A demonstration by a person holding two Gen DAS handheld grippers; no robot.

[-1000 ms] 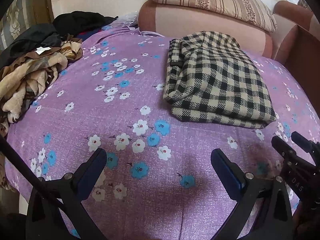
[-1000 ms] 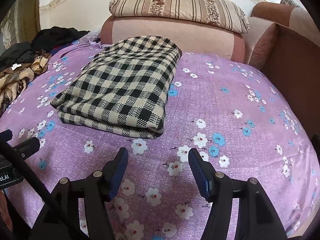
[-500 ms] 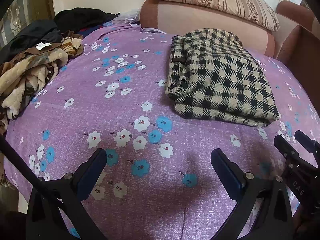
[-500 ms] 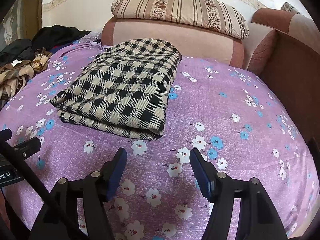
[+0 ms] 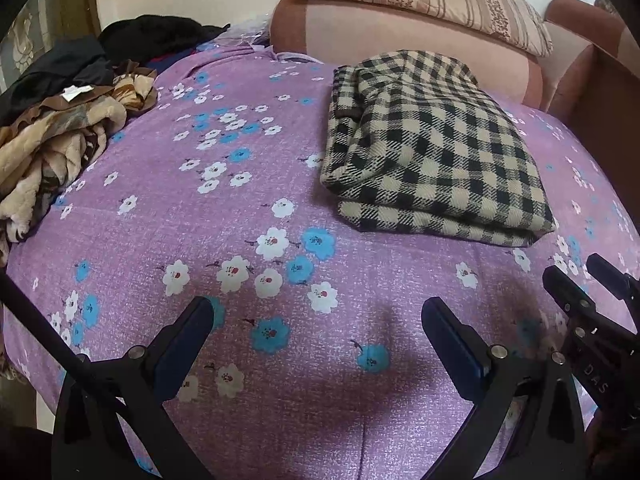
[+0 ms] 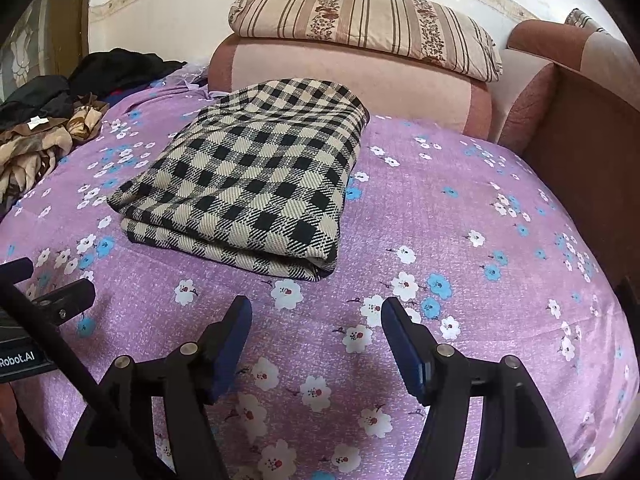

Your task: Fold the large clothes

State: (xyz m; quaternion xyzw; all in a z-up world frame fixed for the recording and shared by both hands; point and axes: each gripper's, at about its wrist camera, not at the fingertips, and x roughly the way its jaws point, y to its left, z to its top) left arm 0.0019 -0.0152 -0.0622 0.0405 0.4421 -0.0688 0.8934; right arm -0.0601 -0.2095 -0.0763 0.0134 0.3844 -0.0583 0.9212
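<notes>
A black-and-cream checked garment (image 5: pixel 432 148) lies folded into a thick rectangle on the purple flowered bedsheet (image 5: pixel 248 184); it also shows in the right wrist view (image 6: pixel 256 176). My left gripper (image 5: pixel 316 320) is open and empty, above the sheet, short of the garment's near left corner. My right gripper (image 6: pixel 316 320) is open and empty, above the sheet just in front of the garment's near right corner. Neither touches the garment. The right gripper's body shows at the right edge of the left wrist view (image 5: pixel 592 320).
A heap of brown, cream and black clothes (image 5: pixel 60 128) lies at the bed's left edge, also in the right wrist view (image 6: pixel 44 128). A pink bolster (image 6: pixel 352 80) with a striped pillow (image 6: pixel 360 28) stands behind the garment. A brown headboard (image 6: pixel 592 128) rises at right.
Both grippers have drawn back slightly and tilted, so the folded garment sits a little farther off in both views. The jaws stay open; the garment has not moved.
</notes>
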